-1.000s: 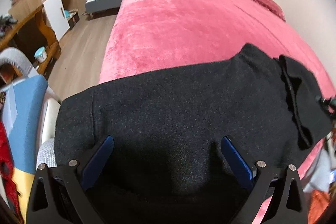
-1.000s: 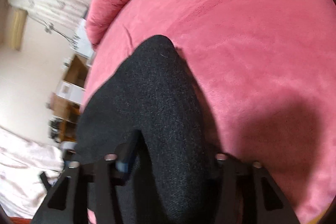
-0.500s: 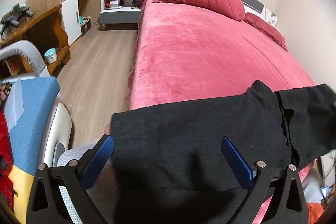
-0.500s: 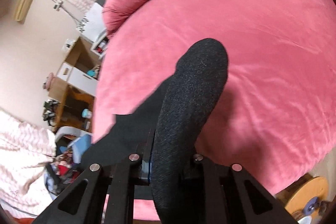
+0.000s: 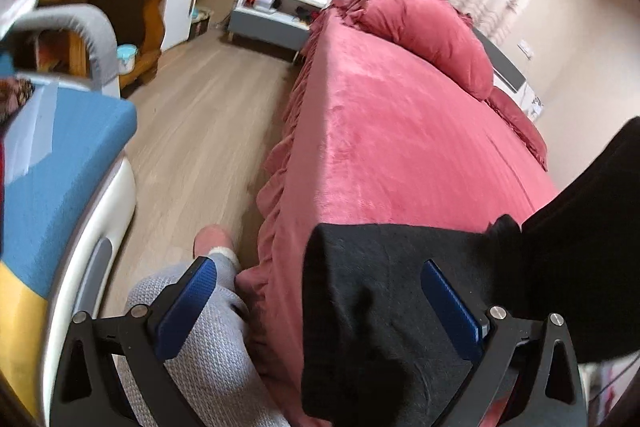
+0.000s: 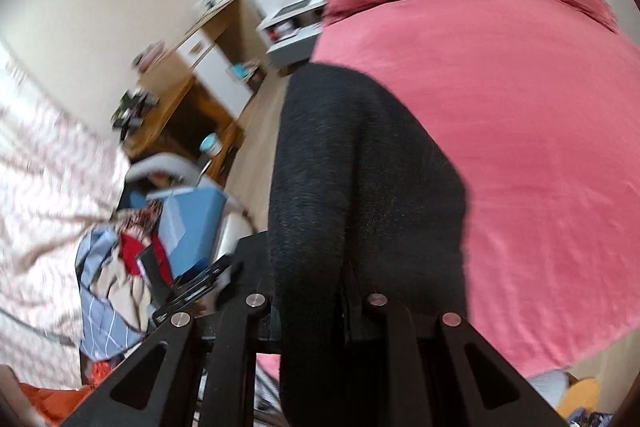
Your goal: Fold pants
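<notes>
Pants hang off the bed edge, between the spread jaws of the left gripper; the right gripper pinches one bunched end, lifted. No finished fold shows; folding appears barely begun.

Black, fuzzy-knit pants, draped over the near corner of the pink bed and hanging down its side, one part rising up and off to the right, bunched into a thick upright fold.
</notes>
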Demonstrator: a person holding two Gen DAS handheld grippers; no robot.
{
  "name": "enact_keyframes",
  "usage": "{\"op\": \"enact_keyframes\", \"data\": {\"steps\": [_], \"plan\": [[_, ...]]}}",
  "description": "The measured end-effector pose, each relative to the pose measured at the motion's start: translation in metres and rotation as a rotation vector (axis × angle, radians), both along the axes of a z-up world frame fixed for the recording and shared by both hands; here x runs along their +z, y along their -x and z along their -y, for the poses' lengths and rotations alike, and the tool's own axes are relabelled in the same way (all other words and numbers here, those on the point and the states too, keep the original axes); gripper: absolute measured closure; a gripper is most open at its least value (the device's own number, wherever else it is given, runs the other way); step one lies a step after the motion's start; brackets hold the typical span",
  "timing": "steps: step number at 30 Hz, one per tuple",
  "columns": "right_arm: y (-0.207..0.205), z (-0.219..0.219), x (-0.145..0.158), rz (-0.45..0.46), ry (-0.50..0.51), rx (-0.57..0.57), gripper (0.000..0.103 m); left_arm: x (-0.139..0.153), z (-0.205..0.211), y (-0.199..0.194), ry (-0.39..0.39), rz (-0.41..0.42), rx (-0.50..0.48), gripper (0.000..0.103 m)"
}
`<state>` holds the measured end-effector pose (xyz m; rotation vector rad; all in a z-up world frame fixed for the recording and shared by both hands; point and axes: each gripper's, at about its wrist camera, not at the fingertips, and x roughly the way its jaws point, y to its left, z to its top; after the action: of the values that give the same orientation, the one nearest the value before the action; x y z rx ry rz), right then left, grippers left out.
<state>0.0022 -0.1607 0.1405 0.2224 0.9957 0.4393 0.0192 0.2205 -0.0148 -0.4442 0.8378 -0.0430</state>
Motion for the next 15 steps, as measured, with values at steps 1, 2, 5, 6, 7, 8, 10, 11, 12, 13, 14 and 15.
{"op": "enact_keyframes", "data": {"steps": [1,2,5,6,7,8,10,11,12,13,14,15], "plan": [[-0.001,-0.021,-0.008,0.006,0.012,0.024,0.086,0.0,-0.004,-0.002,0.008,-0.004,0.006,0.0],[-0.002,-0.051,-0.021,0.003,0.024,0.047,0.086,0.0,-0.01,-0.003,0.013,-0.002,0.033,0.0],[-0.007,-0.109,-0.068,-0.019,0.057,0.064,0.085,-0.003,-0.024,-0.003,0.047,-0.006,0.072,0.0],[-0.007,-0.13,-0.087,-0.029,0.081,0.065,0.082,-0.005,-0.027,-0.003,0.051,-0.013,0.085,0.0],[-0.008,-0.148,-0.108,-0.041,0.1,0.074,0.08,-0.007,-0.031,-0.003,0.054,-0.017,0.097,0.0],[-0.01,-0.167,-0.137,-0.071,0.123,0.106,0.075,-0.009,-0.035,-0.003,0.061,-0.024,0.113,0.0],[-0.01,-0.184,-0.173,-0.143,0.139,0.186,0.069,-0.013,-0.04,-0.002,0.079,-0.037,0.129,0.001],[-0.006,-0.187,-0.183,-0.156,0.14,0.219,0.062,-0.014,-0.043,-0.002,0.098,-0.043,0.135,0.001],[0.0,-0.186,-0.179,-0.11,0.141,0.244,0.058,-0.014,-0.043,-0.002,0.115,-0.04,0.135,0.002],[0.005,-0.183,-0.172,-0.071,0.143,0.272,0.057,-0.013,-0.043,-0.002,0.127,-0.034,0.132,0.002],[0.013,-0.179,-0.16,-0.013,0.141,0.327,0.056,-0.011,-0.041,-0.001,0.136,-0.026,0.125,0.002],[0.02,-0.174,-0.15,0.027,0.141,0.354,0.055,-0.008,-0.039,0.0,0.148,-0.015,0.111,0.002]]}}
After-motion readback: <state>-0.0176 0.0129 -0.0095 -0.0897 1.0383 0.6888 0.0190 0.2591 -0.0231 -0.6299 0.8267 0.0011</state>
